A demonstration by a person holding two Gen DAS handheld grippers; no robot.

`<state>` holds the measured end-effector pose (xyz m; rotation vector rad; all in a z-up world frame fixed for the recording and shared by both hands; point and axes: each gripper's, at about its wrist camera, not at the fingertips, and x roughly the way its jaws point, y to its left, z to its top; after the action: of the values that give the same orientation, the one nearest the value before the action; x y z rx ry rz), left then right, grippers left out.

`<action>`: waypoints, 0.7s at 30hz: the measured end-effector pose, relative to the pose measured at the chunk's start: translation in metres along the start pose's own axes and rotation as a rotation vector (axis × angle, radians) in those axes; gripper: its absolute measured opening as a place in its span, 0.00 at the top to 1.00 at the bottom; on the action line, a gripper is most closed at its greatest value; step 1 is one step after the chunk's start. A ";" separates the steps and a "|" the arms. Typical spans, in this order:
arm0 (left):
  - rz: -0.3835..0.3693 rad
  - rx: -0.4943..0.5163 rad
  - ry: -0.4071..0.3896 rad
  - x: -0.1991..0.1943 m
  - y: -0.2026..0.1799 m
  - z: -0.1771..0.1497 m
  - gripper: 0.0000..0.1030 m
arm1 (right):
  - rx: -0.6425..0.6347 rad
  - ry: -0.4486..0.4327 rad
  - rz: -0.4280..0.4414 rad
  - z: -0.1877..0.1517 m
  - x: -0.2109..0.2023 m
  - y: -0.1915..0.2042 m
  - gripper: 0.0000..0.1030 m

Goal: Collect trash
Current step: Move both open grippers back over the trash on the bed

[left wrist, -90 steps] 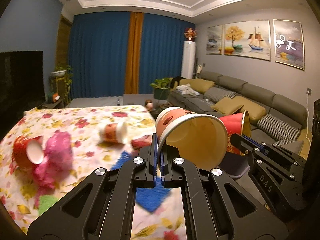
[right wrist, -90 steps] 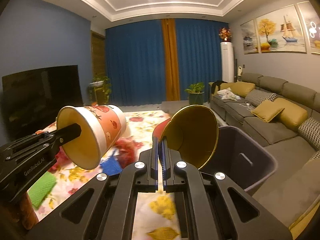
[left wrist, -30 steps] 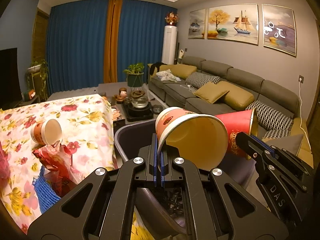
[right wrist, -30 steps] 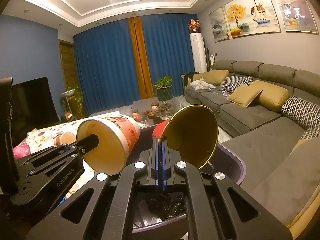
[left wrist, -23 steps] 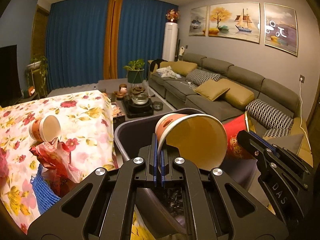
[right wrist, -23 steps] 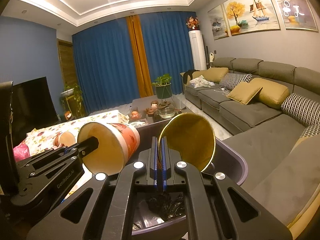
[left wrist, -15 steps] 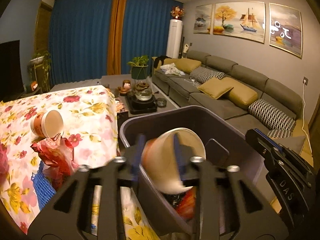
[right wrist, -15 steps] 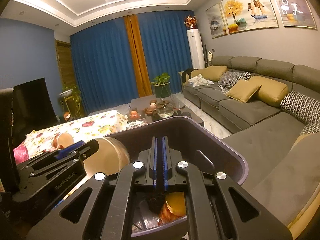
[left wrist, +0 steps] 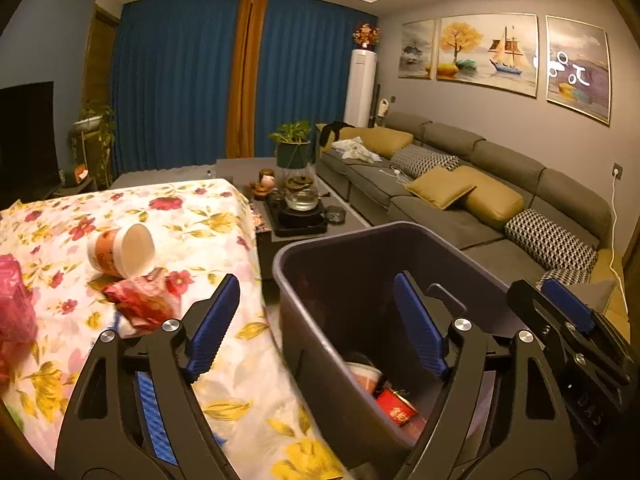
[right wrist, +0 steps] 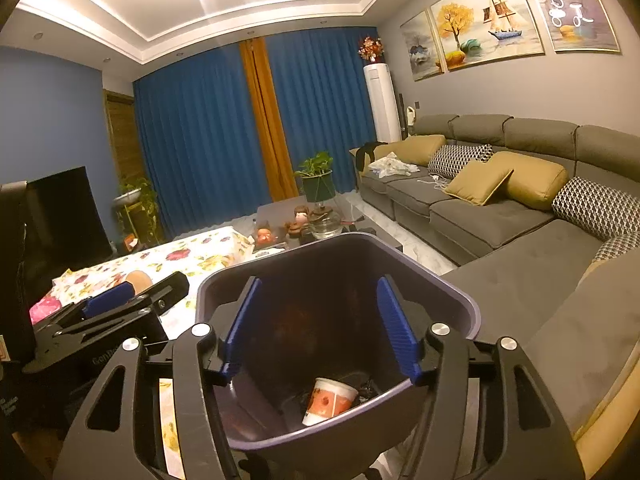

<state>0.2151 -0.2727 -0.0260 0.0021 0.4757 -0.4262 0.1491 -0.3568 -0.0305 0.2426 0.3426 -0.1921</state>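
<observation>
with both jaws just spread apart and nothing between them, left gripper [left wrist: 316, 324] and right gripper [right wrist: 318, 324] hover over the dark purple trash bin [right wrist: 448, 292]; orange-and-white paper cup [right wrist: 330, 400] lies tilted on the bin floor beside a red cup [left wrist: 396, 410] and dark scraps; more trash sits on the floral tablecloth [left wrist: 200, 224] left of the bin: tipped paper cup [left wrist: 122, 250], red crumpled wrapper [left wrist: 140, 300] touching it, pink bag [left wrist: 12, 304] at the far left edge
</observation>
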 end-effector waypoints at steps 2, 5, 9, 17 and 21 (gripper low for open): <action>0.009 -0.005 -0.009 -0.007 0.005 0.000 0.22 | -0.005 -0.001 0.001 0.000 -0.001 0.002 0.39; 0.027 -0.017 -0.019 -0.019 0.013 -0.001 0.21 | -0.015 0.000 0.009 -0.001 -0.004 0.008 0.38; 0.050 -0.017 -0.029 -0.034 0.023 -0.003 0.21 | -0.029 0.002 0.024 -0.003 -0.008 0.019 0.37; 0.103 -0.034 -0.038 -0.067 0.048 -0.008 0.21 | -0.057 0.003 0.060 -0.004 -0.020 0.041 0.35; 0.131 -0.048 -0.046 -0.086 0.066 -0.012 0.21 | -0.077 0.015 0.081 -0.007 -0.023 0.053 0.34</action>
<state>0.1664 -0.1774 -0.0051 -0.0226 0.4372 -0.2855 0.1371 -0.3015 -0.0180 0.1818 0.3533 -0.0970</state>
